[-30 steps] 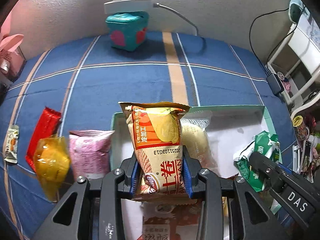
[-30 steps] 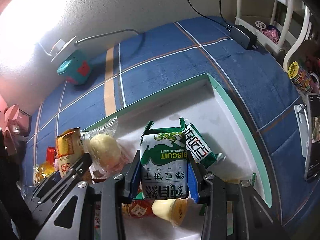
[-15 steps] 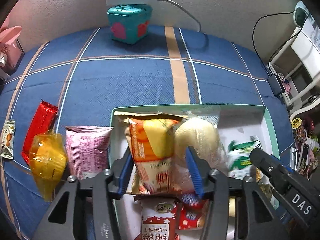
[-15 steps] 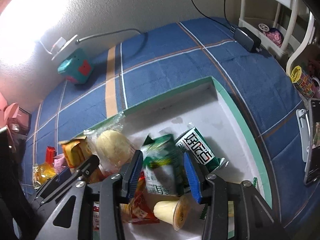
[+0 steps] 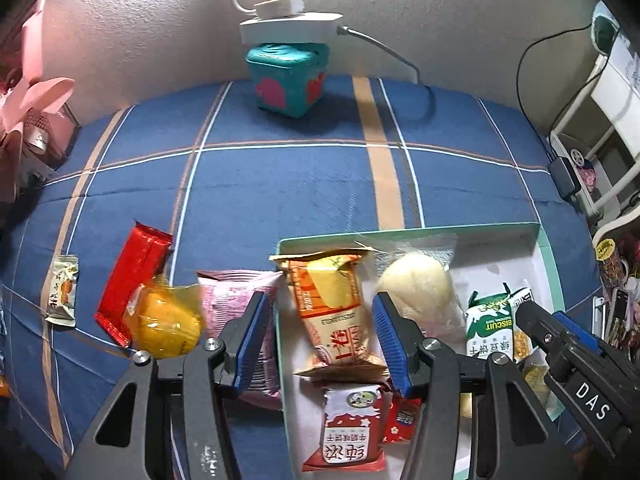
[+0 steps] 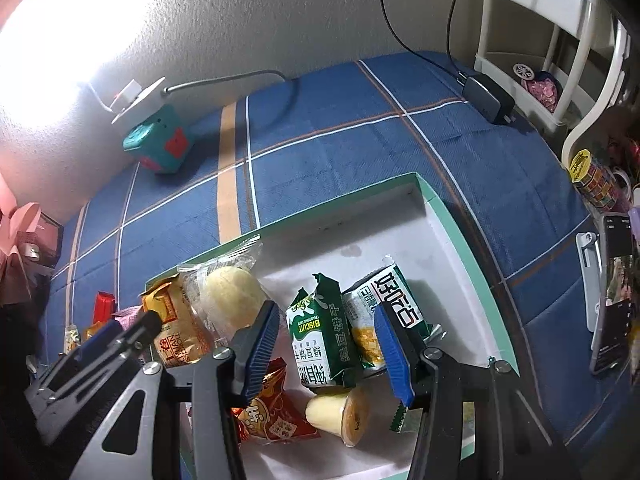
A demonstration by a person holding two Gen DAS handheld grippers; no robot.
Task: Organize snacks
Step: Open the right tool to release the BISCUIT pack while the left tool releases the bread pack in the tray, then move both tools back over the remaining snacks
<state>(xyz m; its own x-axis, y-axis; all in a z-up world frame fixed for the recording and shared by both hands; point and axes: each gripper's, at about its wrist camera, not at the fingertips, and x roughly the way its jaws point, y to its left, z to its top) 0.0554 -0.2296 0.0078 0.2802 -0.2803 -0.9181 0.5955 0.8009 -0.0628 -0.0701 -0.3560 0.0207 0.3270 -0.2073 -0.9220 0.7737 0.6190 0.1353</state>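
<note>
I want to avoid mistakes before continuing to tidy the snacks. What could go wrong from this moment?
1. The orange packet lies between the open left claw; dropping straight down may press it again.
2. The green biscuit pack leans on its neighbour between the opening right claw, so it may topple.
3. The pink packet lies against the box wall, which could block a claw finger.

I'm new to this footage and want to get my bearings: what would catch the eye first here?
The white tray with a green rim, crowded with snack packets, sits on a blue checked cloth. The left gripper hovers open over an orange chip bag, and the right gripper, jaws opening, over a green biscuit pack. More packets lie outside the tray, left of it.
</note>
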